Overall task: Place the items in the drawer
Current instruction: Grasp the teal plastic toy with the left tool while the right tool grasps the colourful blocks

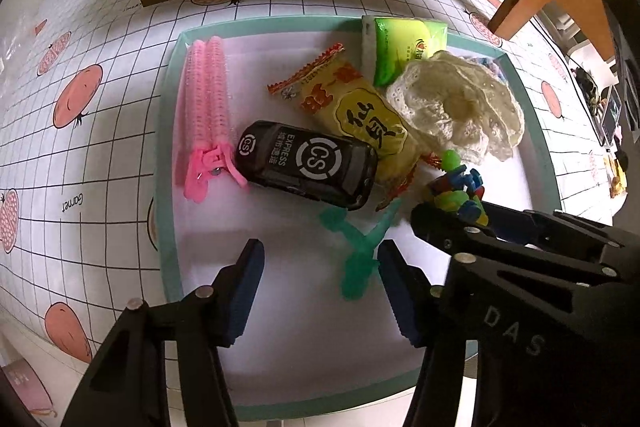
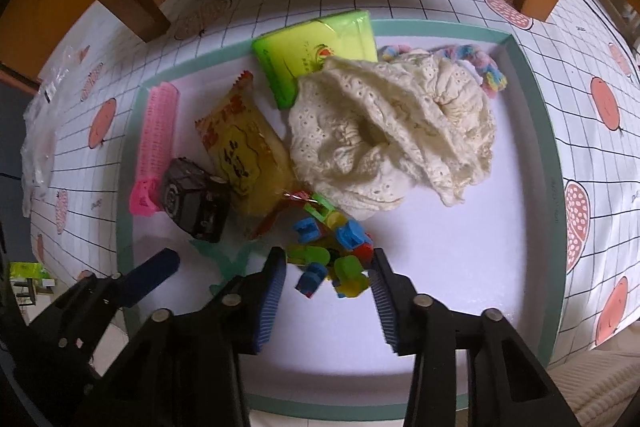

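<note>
Over tray (image 2: pixel 536 115): right tongs (image 2: pixel 330 277) half-spread around toy blocks (image 2: pixel 332 251); left tongs (image 1: pixel 320 267) half-spread, empty.

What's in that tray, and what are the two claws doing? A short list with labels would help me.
container: teal-rimmed tray
contents: pink rollers, black toy car, yellow snack, green pack, lace cloth, colourful blocks, teal clip
left gripper: open, clip near its right finger
right gripper: open around the blocks
</note>
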Tool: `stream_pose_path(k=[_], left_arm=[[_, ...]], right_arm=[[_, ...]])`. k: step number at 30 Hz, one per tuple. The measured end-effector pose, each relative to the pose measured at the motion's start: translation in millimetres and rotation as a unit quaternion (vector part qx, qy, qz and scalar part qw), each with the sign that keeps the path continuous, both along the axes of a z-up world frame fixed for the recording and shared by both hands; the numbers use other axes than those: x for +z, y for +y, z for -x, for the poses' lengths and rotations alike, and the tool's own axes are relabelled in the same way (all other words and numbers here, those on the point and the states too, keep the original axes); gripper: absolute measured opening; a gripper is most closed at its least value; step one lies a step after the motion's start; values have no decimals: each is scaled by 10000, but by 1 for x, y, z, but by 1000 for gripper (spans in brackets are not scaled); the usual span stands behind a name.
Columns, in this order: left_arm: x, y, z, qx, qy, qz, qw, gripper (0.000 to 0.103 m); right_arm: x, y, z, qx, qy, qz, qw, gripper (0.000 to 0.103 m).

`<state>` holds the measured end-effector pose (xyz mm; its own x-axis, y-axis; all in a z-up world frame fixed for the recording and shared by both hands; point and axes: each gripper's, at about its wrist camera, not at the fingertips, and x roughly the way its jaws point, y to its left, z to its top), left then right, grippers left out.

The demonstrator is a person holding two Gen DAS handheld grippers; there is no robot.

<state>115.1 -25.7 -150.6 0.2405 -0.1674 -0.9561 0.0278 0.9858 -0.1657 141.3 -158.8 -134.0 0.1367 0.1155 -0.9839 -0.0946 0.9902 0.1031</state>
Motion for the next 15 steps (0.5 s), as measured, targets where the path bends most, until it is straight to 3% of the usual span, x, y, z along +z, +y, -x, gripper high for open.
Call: stream_pose_path(k=[3,8,12,15], left_arm=[[-1,-4,-2,-41,-41,-76,10000,60],[-1,-12,-3,-107,-81,27,9999,44],[-2,-17,-4,-139,-98,115,9998,37],[-5,-15,-5,-84,-17,435,9990,21]], right_arm=[[-1,-7,2,-108,26,-45,9999,41],[1,-23,4,-275,52,-79,9996,41],[-3,-29,4,-507,106,-163,9985,41],[-4,-38,5,-703,173,-224,9971,41]])
